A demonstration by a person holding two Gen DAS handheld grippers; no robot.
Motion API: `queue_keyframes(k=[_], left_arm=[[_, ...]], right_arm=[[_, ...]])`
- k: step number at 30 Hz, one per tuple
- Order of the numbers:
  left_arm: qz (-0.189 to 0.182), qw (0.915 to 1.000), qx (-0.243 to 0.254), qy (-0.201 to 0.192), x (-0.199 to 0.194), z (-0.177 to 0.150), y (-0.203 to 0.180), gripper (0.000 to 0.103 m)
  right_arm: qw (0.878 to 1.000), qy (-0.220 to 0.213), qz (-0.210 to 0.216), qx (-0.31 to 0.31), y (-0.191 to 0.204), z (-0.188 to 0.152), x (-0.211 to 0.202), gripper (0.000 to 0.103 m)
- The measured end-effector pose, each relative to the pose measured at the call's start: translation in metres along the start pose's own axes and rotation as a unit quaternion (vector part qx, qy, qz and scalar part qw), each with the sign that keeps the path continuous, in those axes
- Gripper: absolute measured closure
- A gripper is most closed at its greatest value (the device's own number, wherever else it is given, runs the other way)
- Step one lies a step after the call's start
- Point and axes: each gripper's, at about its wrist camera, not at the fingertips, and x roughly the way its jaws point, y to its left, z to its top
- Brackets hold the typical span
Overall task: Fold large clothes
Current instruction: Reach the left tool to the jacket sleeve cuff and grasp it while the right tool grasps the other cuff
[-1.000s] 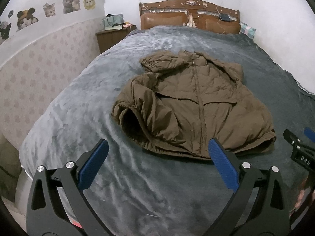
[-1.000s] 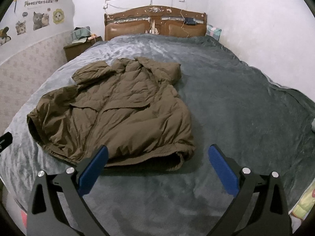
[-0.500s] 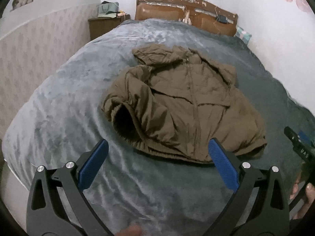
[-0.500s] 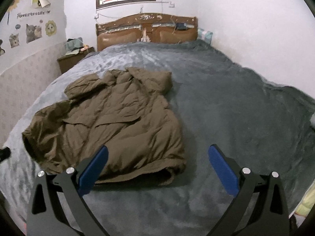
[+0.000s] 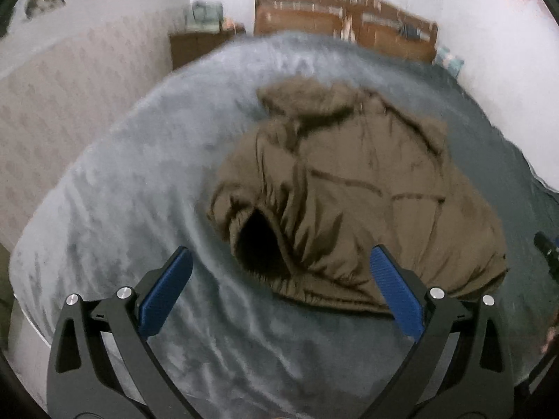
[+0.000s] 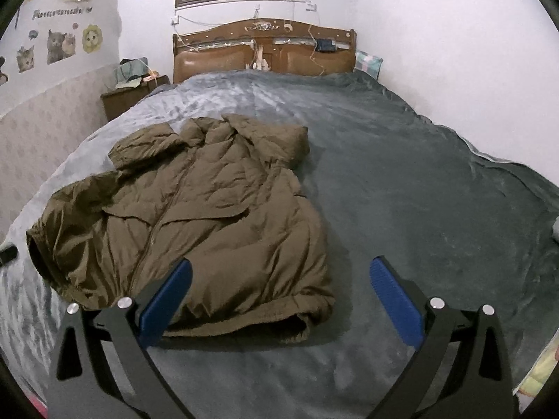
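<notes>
The jacket [image 6: 195, 223] lay spread on the bed [image 6: 419, 181], zip side up, on the left half of the cover. Its collar pointed toward the headboard [image 6: 265, 52] and its hem ran along nearest the foot edge, where I stood. So its long axis went from foot to head, straight away from me. One sleeve [image 5: 255, 230] was bunched at the jacket's left side, its dark cuff opening turned toward the foot of the bed.

My left tongs [image 5: 279, 289] hung over the foot edge with that cuff just ahead, lying in the gap between the two blue pads. They were spread wide, holding nothing and touching nothing that I could see. This view was smeared, so finer detail was lost.

My right tongs [image 6: 279, 293] were also spread wide and empty. The jacket's right hem corner [image 6: 307, 317] lay just ahead and a little left of their middle; the left pad [image 6: 164, 305] overlapped the hem in the view, though I could not tell whether it touched.

I judged the left tongs nearer the sleeve and the right nearer the hem corner, with no fold made yet.
</notes>
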Motion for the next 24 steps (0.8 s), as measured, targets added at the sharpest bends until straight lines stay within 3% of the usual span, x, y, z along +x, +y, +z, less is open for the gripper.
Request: queue_keyframes(k=[3, 10, 17, 18, 19, 21, 24], left_arm=[[0.013, 0.9998, -0.01, 0.014, 0.018, 0.003, 0.011, 0.003], [0.03, 0.9991, -0.021, 0.021, 0.051, 0.023, 0.029, 0.003], [0.024, 0.9979, -0.011, 0.058, 0.094, 0.03, 0.035, 0.006], [0.022, 0.9977, -0.011, 0.063, 0.099, 0.029, 0.037, 0.018], [0.022, 0.9973, -0.011, 0.069, 0.103, 0.029, 0.039, 0.037], [0.02, 0.9953, -0.021, 0.093, 0.115, 0.025, 0.045, 0.06], [0.022, 0.993, -0.039, 0.109, 0.125, 0.017, 0.06, 0.071]], right_arm=[[1.0, 0.006, 0.02, 0.009, -0.002, 0.001, 0.009, 0.002], [0.999, 0.048, -0.01, -0.003, 0.0, -0.006, 0.042, 0.002], [0.997, 0.072, -0.014, 0.004, -0.009, -0.007, 0.065, 0.002], [0.997, 0.073, -0.015, 0.004, -0.01, -0.007, 0.067, 0.002], [0.997, 0.075, -0.018, 0.002, -0.01, -0.008, 0.068, 0.002], [0.997, 0.078, -0.019, 0.001, -0.012, -0.009, 0.071, 0.002], [0.996, 0.086, -0.02, 0.004, -0.018, -0.012, 0.077, 0.002]])
